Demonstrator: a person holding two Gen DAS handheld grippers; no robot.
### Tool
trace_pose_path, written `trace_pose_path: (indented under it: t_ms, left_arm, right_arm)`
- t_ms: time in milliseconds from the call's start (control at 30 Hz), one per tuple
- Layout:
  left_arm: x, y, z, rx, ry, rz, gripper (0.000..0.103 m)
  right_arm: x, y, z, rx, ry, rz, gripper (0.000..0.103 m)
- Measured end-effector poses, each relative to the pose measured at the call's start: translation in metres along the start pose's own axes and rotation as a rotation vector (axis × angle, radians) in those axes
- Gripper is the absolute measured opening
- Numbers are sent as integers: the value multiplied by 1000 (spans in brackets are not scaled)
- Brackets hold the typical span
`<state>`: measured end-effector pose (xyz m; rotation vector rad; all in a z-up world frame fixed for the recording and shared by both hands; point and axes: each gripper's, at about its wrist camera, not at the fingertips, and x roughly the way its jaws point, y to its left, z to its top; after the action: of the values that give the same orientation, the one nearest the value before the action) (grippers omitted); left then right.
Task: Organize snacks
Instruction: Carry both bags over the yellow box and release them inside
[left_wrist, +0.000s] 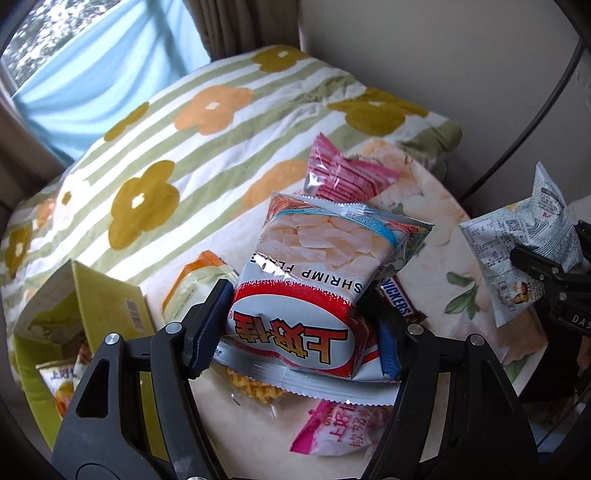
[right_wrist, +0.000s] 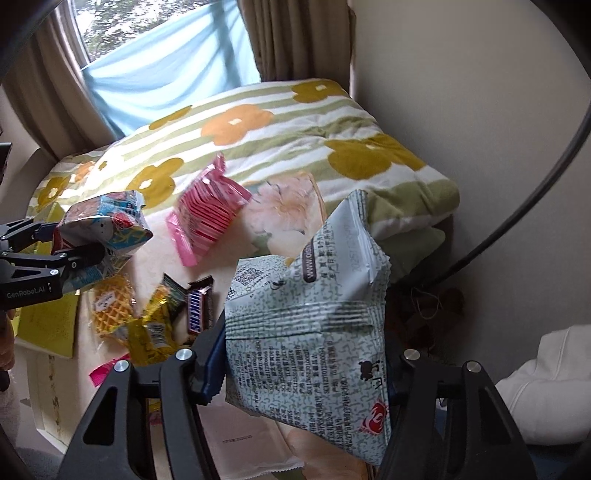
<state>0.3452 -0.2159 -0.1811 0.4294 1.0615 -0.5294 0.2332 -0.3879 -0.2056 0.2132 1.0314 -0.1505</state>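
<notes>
The left gripper (left_wrist: 295, 325) clamps a bag of shrimp-flavoured chips (left_wrist: 314, 280) between its blue pads, held clear above a floral-topped table (left_wrist: 424, 280) strewn with a Snickers bar (left_wrist: 399, 299), a pink wafer pack (left_wrist: 343, 173) and a waffle snack (right_wrist: 110, 306). Beside it, the right gripper (right_wrist: 306, 365) grips a pale green-patterned snack bag (right_wrist: 310, 332), printed back facing the camera. What appears to be an open yellow-green box (left_wrist: 92, 317) sits at the table's left edge, near a flowered blanket (left_wrist: 184, 122).
</notes>
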Motion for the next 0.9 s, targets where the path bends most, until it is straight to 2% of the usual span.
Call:
trace_pose_path:
  t_ms: [267, 500, 667, 900]
  left_arm:
    - [-69, 40, -12, -154, -112, 41, 66]
    - [-117, 110, -42, -285, -190, 125, 66]
    - [-134, 175, -76, -379, -194, 171, 66]
    - [-146, 266, -129, -488, -171, 232, 66]
  right_arm:
    - [-30, 41, 32, -118, -90, 101, 59]
    - [-45, 107, 59, -231, -156, 205, 59]
    - [-45, 173, 70, -290, -170, 292, 59]
    - [-38, 272, 71, -352, -148, 367, 59]
